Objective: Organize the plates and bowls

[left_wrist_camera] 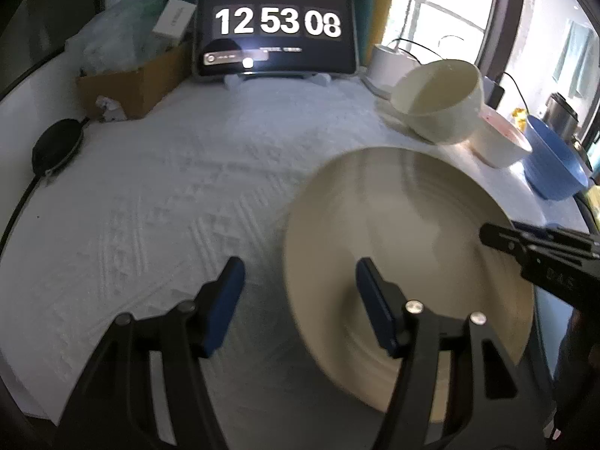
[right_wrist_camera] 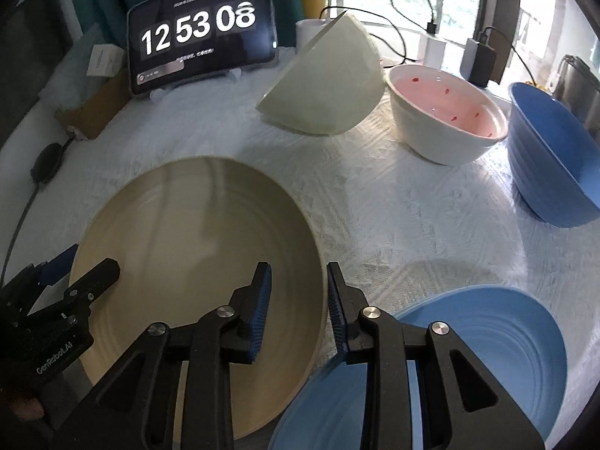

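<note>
The right tool [right_wrist_camera: 296,300] straddles the right rim of the cream plate [right_wrist_camera: 195,255], one finger inside and one outside; the pads look close to the rim, though I cannot tell whether they actually pinch it. The left tool [left_wrist_camera: 300,300] is released, its fingers spread wide, one over the plate's near edge and one over the white cloth of the table [left_wrist_camera: 150,206]. A blue plate [right_wrist_camera: 487,337] lies just right of the cream one. Further back (all well apart from the tools) a tipped cream bowl [right_wrist_camera: 326,90] leans beside a pink-lined bowl [right_wrist_camera: 446,127] and a blue bowl [right_wrist_camera: 555,165].
</note>
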`<state>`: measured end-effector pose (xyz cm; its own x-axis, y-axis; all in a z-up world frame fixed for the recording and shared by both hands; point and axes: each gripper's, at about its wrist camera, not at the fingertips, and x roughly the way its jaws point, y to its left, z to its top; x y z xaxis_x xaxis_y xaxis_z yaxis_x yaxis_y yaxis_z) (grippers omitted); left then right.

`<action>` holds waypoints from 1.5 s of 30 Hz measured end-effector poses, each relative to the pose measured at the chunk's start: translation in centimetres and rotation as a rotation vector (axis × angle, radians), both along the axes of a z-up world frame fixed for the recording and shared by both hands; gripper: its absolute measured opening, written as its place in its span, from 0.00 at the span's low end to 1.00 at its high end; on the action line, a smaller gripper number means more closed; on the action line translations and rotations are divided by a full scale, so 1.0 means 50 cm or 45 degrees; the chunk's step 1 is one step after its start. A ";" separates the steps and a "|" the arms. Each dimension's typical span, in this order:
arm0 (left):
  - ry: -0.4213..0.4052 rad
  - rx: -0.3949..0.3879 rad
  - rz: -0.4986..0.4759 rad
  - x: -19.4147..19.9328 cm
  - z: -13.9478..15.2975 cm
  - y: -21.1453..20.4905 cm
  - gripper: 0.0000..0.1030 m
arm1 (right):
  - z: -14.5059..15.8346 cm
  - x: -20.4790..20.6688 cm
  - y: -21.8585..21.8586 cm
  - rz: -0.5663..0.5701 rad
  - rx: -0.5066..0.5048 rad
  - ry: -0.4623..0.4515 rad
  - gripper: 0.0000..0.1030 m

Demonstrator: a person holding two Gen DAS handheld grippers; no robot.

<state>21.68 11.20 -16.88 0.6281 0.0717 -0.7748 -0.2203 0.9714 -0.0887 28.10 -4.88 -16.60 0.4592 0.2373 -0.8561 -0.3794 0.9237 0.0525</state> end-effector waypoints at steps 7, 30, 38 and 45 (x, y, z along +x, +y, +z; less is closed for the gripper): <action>0.008 0.014 -0.041 -0.009 0.000 -0.026 0.52 | 0.005 -0.008 0.001 0.015 -0.022 -0.025 0.15; -0.093 0.035 -0.032 -0.057 0.067 -0.042 0.49 | 0.079 -0.066 -0.043 0.006 0.070 -0.136 0.13; -0.117 0.043 -0.061 -0.073 0.083 -0.069 0.49 | 0.099 -0.088 -0.079 -0.019 0.088 -0.167 0.13; -0.123 0.047 -0.100 -0.081 0.093 -0.104 0.49 | 0.109 -0.108 -0.120 -0.050 0.102 -0.183 0.13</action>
